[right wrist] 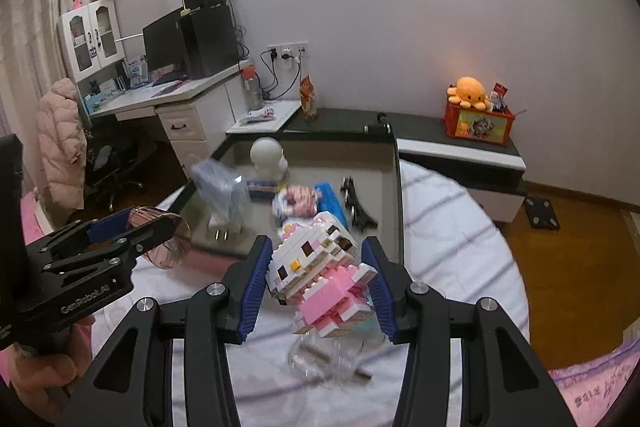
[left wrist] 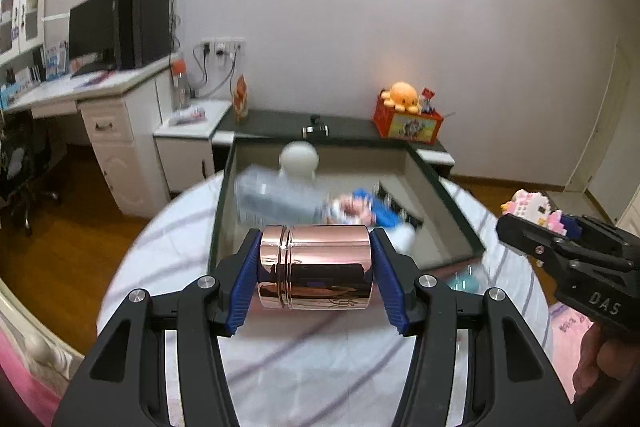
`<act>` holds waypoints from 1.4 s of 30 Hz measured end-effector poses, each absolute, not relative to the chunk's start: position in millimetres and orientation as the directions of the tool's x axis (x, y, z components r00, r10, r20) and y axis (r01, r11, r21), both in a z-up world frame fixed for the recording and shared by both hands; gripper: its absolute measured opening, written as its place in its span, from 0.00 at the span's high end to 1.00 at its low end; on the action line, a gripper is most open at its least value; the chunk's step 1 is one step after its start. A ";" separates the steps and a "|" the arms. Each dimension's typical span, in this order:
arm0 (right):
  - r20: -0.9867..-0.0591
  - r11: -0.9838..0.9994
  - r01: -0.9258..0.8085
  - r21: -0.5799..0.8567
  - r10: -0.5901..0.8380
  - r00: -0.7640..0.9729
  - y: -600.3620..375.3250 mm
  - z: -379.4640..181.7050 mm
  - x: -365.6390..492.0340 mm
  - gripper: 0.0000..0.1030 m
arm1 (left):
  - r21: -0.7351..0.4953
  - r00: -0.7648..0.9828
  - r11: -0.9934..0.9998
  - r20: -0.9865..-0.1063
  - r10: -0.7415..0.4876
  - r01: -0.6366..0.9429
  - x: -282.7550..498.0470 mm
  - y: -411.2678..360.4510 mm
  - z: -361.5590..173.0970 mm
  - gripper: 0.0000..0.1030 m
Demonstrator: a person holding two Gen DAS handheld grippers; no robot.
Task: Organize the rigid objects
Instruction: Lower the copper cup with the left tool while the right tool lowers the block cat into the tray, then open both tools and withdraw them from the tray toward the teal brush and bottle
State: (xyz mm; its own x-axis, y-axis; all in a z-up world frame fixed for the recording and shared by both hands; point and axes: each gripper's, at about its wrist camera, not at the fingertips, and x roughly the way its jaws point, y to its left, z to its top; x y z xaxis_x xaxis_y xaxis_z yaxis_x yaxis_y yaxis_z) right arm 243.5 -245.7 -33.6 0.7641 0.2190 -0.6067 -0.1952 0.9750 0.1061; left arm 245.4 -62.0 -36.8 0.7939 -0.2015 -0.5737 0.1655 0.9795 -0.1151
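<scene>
My left gripper (left wrist: 316, 267) is shut on a shiny rose-gold metal canister (left wrist: 316, 265), held sideways above the white striped sheet just short of the grey storage box (left wrist: 222, 211). My right gripper (right wrist: 316, 275) is shut on a pink and white brick-built cat figure (right wrist: 320, 267), also lifted near the box's front edge (right wrist: 224, 247). In the left wrist view the right gripper (left wrist: 532, 231) appears at the right with the figure (left wrist: 532, 207) in it. In the right wrist view the left gripper (right wrist: 132, 227) shows at the left with the canister (right wrist: 160, 227).
Inside the box lie a white round-headed figurine (right wrist: 268, 157), a clear plastic pack (right wrist: 222, 195), a blue item (right wrist: 332, 203) and a black toy (right wrist: 356, 207). A clear bag (right wrist: 328, 359) rests on the sheet under the right gripper. An orange toy crate (left wrist: 408, 125) stands on the dark ledge behind.
</scene>
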 end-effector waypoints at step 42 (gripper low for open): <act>-0.728 0.974 -0.077 0.214 0.212 0.652 -252.5 -83.6 345.9 0.00 | -0.048 0.819 0.995 -0.565 -0.102 0.090 311.5 -54.7 -39.4 0.00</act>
State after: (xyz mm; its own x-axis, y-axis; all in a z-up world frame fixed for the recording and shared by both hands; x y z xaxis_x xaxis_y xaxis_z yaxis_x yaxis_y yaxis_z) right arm 345.9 -252.5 -83.6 0.6518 0.2117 -0.7282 -0.0774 0.9738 0.2138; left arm 311.5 -54.7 -39.4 0.8188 -0.1019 -0.5650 0.0905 0.9947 -0.0483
